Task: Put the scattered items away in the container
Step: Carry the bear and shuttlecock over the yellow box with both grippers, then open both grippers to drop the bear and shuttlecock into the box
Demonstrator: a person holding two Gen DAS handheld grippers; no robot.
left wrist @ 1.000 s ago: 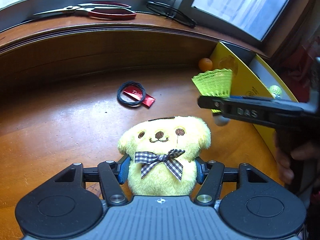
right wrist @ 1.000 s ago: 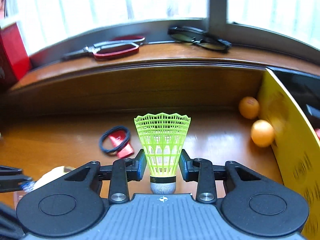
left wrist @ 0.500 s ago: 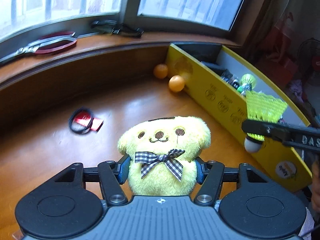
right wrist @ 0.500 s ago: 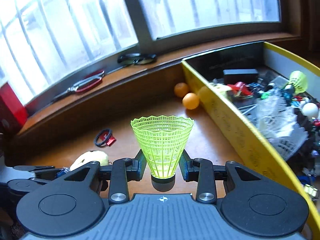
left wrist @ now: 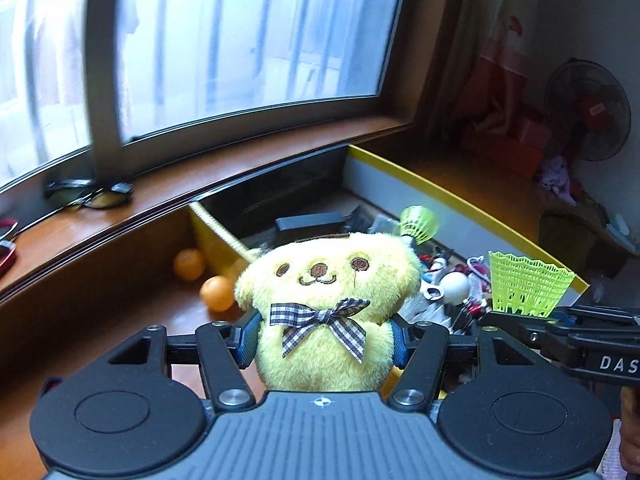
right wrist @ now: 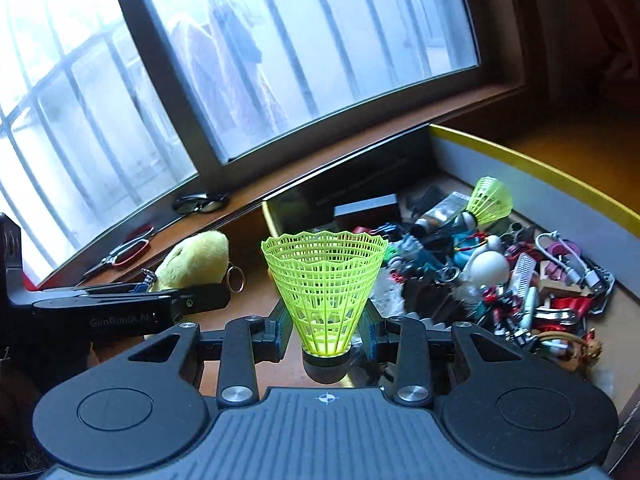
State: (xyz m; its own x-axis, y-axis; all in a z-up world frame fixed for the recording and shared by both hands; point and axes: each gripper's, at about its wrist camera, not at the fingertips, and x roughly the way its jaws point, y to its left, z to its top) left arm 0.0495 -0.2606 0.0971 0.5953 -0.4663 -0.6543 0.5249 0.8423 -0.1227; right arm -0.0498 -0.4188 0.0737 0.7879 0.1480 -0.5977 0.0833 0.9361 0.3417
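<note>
Window-side wooden counter (left wrist: 132, 332) is carrying a long yellow-rimmed cardboard box (right wrist: 532, 168) tucked against the dark sill, already packed with small clutter. Left gripper (left wrist: 324, 340) is closing its blue-padded fingers (left wrist: 245, 340) on the sides of a yellow plush bear with a checked bow tie (left wrist: 326, 300), squeezing the soft body low so the head is standing upright and clear of the linkage; it is hanging just at the box's near wall, probably lined up for a drop inside. Right gripper (right wrist: 326, 338) is pinching a neon-green plastic mesh shuttlecock (right wrist: 325, 280) at the narrow bottom of the skirt, dark cork pointing down, open skirt up; gripping there is likely avoiding crushing the flimsy mesh. It is sitting over the box's near edge, with the contents just ahead. A second green shuttlecock (right wrist: 488, 200) and a white ball (right wrist: 490, 266) are already lying in the box. Two orange ping-pong balls (left wrist: 216, 293) are resting on the counter beside the box's outer wall, not yet collected. Dark glasses (left wrist: 90, 196) and red-handled scissors (right wrist: 120, 254) are lying on the sill. Judgement: both loads need to travel further over the pile before release.
</note>
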